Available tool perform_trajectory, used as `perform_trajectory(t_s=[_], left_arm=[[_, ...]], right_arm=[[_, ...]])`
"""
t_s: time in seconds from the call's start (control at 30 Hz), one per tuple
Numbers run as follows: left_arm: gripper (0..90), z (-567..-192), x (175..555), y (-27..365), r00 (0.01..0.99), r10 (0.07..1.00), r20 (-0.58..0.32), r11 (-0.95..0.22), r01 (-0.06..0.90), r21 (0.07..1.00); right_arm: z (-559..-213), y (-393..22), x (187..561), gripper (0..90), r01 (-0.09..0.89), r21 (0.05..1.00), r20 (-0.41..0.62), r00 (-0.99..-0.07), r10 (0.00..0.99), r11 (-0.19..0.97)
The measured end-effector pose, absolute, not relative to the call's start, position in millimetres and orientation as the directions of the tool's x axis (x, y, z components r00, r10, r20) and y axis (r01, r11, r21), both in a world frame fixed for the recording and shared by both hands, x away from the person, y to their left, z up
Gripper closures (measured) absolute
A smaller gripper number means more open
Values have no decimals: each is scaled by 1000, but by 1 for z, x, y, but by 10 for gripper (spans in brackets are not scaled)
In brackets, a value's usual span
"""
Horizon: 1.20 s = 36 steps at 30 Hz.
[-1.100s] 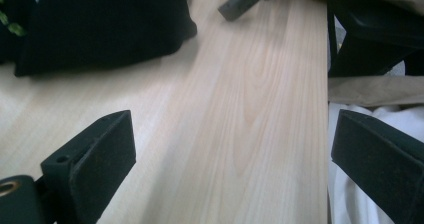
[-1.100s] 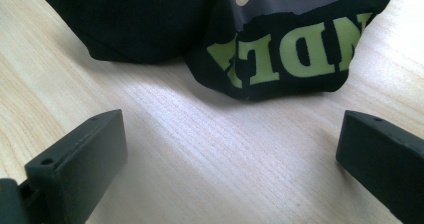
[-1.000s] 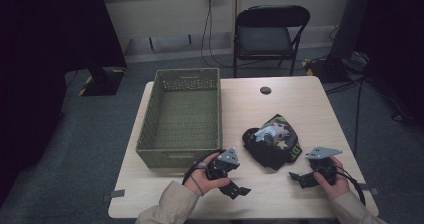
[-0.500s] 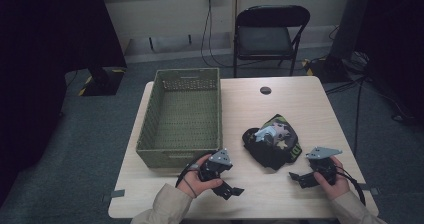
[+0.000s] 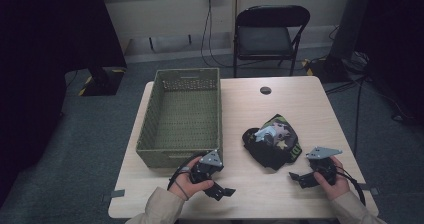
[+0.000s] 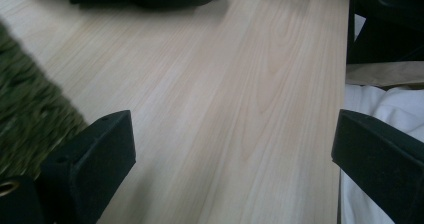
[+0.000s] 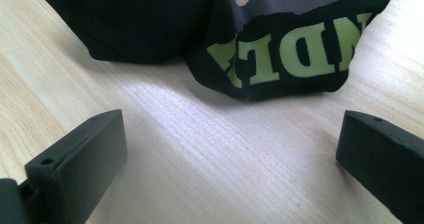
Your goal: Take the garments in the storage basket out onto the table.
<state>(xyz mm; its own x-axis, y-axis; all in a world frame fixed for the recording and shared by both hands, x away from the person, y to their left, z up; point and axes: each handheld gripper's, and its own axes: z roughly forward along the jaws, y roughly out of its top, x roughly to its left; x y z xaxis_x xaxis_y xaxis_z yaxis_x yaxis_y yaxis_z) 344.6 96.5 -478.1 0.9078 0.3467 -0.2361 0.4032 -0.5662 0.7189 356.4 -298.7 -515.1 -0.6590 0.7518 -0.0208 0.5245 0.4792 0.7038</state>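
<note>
You are working at a pale wood-grain worktop (image 5: 300, 109) that is standing on grey carpet. A black folding chair (image 5: 267, 34) is sitting behind the far edge, below a wall socket with cables hanging down. A dark curtain is covering the left side of the room. A small round black cap (image 5: 265, 90) is lying near the far edge of the worktop.

A green woven basket (image 5: 181, 116) is occupying the left half of the worktop, with its near wall just beside your left gripper (image 5: 222, 190). You are holding that gripper low over the near edge, pointing toward the right. In the left gripper view its jaws are standing wide apart with only bare wood between them, and the basket wall (image 6: 25, 119) is showing at the left.

A crumpled black garment (image 5: 272, 141) with green lettering and a pale print is lying right of centre, between the basket and your right gripper (image 5: 295, 178). You are holding the right gripper near the front right corner, pointing left. In the right gripper view its jaws are spread wide and gripping nothing; the garment (image 7: 280, 49) is lying just ahead of the tips, apart from them, with its lettered hem nearest.
</note>
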Motion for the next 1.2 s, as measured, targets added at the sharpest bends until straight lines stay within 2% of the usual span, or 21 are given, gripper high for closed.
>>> perform_trajectory(t_s=[0.6,1.2], left_arm=[[32,-484,344,124,885,404,-231,-557,438,705],[32,-495,345,146,881,436,-186,-588,435,682]], right_arm=[[-515,-299,356,0,524,704,-21,-659,752,479],[-515,-299,356,0,525,704,-21,-659,752,479]])
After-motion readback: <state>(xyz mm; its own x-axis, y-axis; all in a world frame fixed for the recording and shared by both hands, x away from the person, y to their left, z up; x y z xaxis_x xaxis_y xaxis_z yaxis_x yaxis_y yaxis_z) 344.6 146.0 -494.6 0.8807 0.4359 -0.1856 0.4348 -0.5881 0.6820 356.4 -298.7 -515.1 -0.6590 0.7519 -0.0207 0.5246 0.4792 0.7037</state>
